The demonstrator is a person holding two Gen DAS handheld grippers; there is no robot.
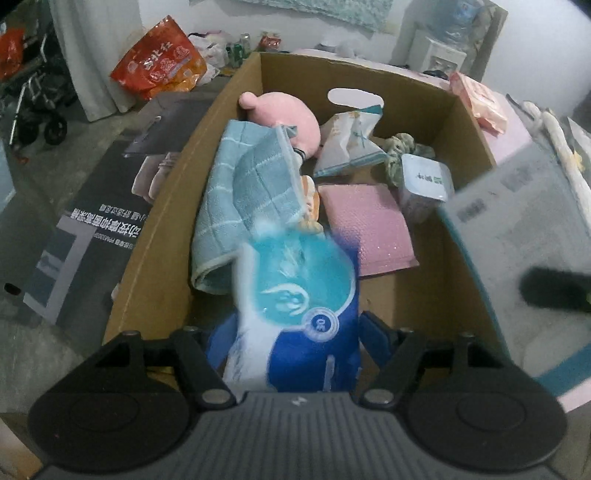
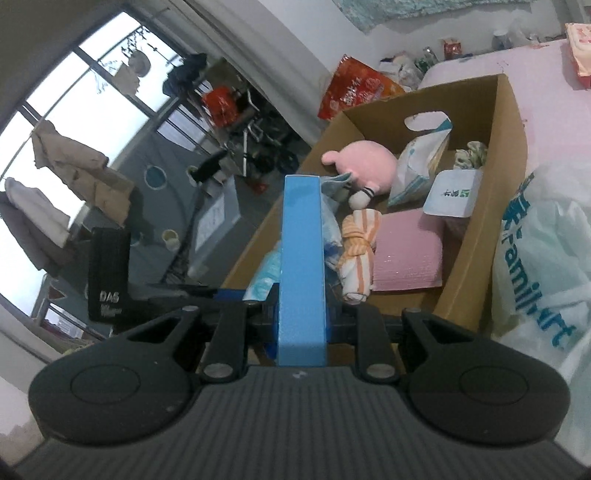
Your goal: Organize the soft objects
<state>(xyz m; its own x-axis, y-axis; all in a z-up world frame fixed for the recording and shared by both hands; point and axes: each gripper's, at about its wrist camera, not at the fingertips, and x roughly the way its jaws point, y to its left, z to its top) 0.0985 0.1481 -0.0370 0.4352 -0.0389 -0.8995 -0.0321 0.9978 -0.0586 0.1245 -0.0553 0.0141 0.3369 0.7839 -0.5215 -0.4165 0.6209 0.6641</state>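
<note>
A large window [image 2: 74, 122] fills the wall far left of the right claw, daylight coming through it, with coats [image 2: 74, 173] hung against it. Ahead lies a grey floor [image 2: 155, 192] and a white wall [image 2: 295, 33]. A pink bed [image 2: 546, 85] lies to the right.

One cardboard box [image 1: 162, 206]. Inside: one pink plush toy [image 1: 284, 118], one blue checked towel [image 1: 243, 192], one pink pad [image 1: 369, 225], two tissue packs [image 1: 349, 146] [image 1: 299, 295], one scrunchie [image 1: 400, 147], one sealed cup [image 1: 424, 184], one orange-striped cloth [image 2: 360, 251].

Dim indoor light, bright window [image 2: 74, 96] glare (overexposed), motion-blurred blue packet [image 1: 295, 295], fisheye-curved edges
</note>
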